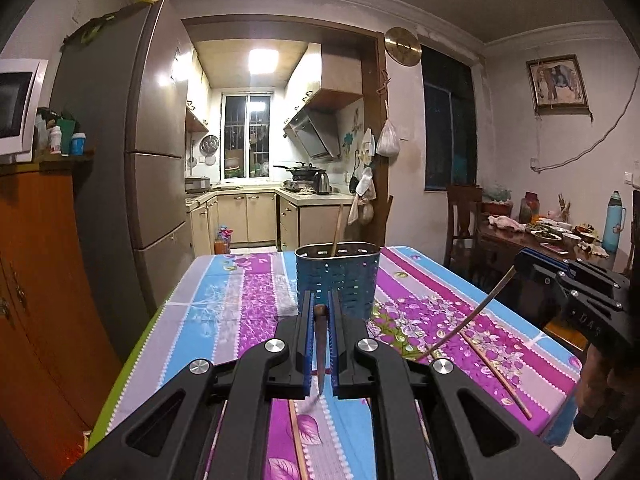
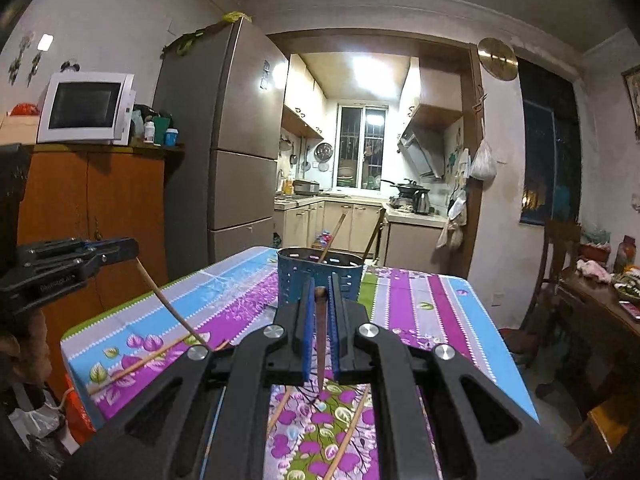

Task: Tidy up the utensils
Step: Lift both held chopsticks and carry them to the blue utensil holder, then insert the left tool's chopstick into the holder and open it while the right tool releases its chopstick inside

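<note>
A blue perforated utensil holder stands on the flowered tablecloth, with chopsticks standing in it; it also shows in the right wrist view. My left gripper is shut on a dark chopstick, just short of the holder. My right gripper is shut on a dark chopstick, also close in front of the holder. The right gripper shows at the right edge of the left wrist view, a chopstick hanging from it. The left gripper shows at the left of the right wrist view.
Loose chopsticks lie on the tablecloth. The table's edges are near on the left and right. A fridge, a wooden cabinet and a dining table with dishes surround it.
</note>
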{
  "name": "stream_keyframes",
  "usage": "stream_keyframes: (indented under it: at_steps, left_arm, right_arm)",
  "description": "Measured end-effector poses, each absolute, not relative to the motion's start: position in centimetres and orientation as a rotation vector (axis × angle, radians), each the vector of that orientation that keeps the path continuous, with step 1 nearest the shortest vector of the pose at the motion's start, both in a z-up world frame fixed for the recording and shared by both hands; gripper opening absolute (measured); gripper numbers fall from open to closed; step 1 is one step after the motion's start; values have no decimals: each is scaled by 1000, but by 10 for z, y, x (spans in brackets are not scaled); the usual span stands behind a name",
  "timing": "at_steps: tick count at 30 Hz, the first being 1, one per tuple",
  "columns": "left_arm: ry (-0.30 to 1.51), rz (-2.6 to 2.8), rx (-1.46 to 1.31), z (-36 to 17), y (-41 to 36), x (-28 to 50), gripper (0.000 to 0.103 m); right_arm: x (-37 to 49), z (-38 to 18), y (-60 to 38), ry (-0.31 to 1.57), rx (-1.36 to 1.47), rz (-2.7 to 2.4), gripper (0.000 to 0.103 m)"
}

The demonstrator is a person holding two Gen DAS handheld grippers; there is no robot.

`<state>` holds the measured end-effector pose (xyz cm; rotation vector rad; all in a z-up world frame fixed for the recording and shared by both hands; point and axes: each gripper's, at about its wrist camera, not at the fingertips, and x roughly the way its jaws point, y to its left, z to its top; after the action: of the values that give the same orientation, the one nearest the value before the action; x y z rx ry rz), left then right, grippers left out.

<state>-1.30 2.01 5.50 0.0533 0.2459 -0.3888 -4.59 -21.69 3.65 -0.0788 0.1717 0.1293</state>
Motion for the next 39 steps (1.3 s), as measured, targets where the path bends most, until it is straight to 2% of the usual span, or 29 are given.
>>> stream_keyframes:
  at_steps: [9,23,39]
  left_arm:
    - [294,-415,25,73,16,9,8]
    - [275,-373,95,95,-7,33,8]
    - [297,-260,172,78,-33,60,8]
  right_arm:
    - [-30,57,-221,181,-55,172,5]
    - [-17,75,-225,192,-68,172,5]
    - [-3,71,-220,229,-86,142,5]
